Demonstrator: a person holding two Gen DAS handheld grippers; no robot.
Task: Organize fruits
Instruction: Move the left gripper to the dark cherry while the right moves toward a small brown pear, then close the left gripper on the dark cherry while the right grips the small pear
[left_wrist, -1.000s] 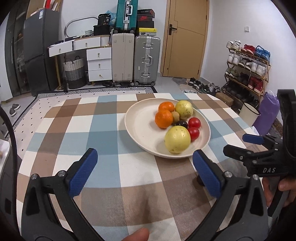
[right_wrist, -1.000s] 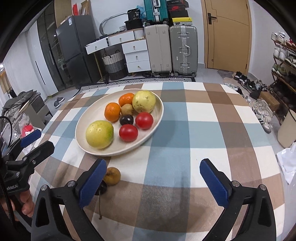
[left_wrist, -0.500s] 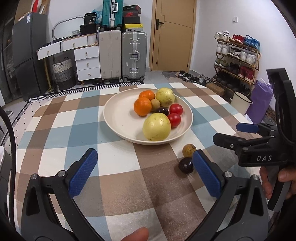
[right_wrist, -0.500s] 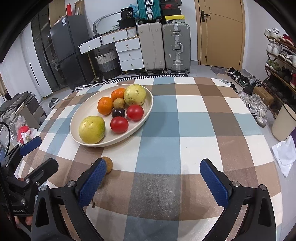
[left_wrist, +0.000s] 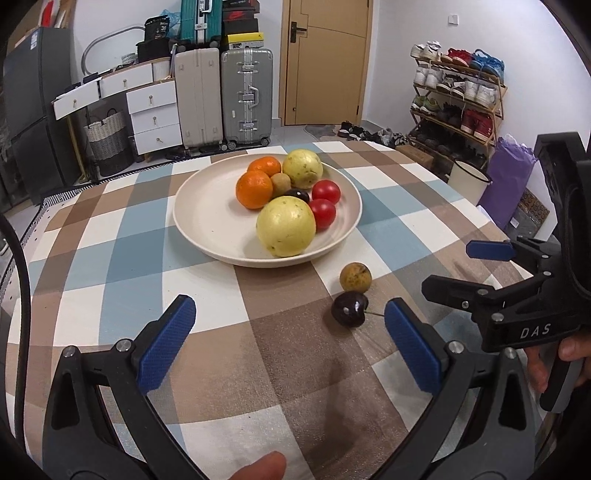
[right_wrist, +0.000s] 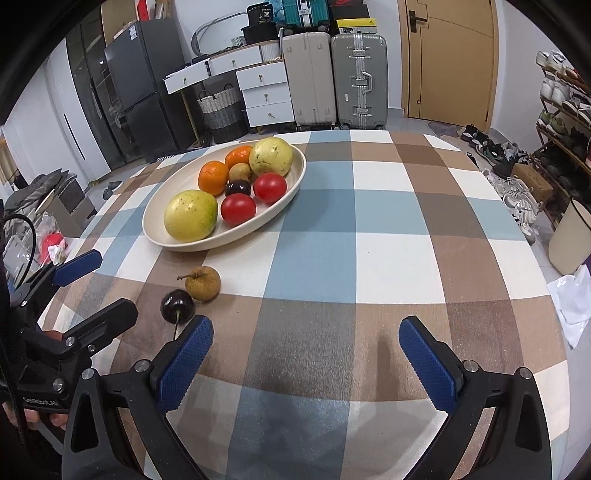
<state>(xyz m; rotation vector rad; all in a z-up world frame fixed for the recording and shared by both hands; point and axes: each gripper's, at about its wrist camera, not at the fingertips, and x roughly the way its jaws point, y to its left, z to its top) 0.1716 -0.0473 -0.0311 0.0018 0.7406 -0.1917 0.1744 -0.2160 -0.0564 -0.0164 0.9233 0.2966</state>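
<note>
Currently —
Plate (left_wrist: 192, 225): oranges, guavas, tomatoes, kiwi, plum.
Tablecloth (left_wrist: 110, 258): cherry (left_wrist: 349, 308), longan (left_wrist: 355, 277).
Left gripper (left_wrist: 288, 349), right gripper (right_wrist: 304, 360): spread apart, empty.

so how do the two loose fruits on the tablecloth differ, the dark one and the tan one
The glossy dark purple cherry is smooth and shiny; the dull tan-brown round fruit is matte and rough-skinned. The cherry looks slightly smaller. Its thin stem trails toward the camera, while the tan fruit has a short curled stub. The cherry lies nearer the cameras, the tan fruit nearer the cream plate. Both sit off the plate, close together.
</note>
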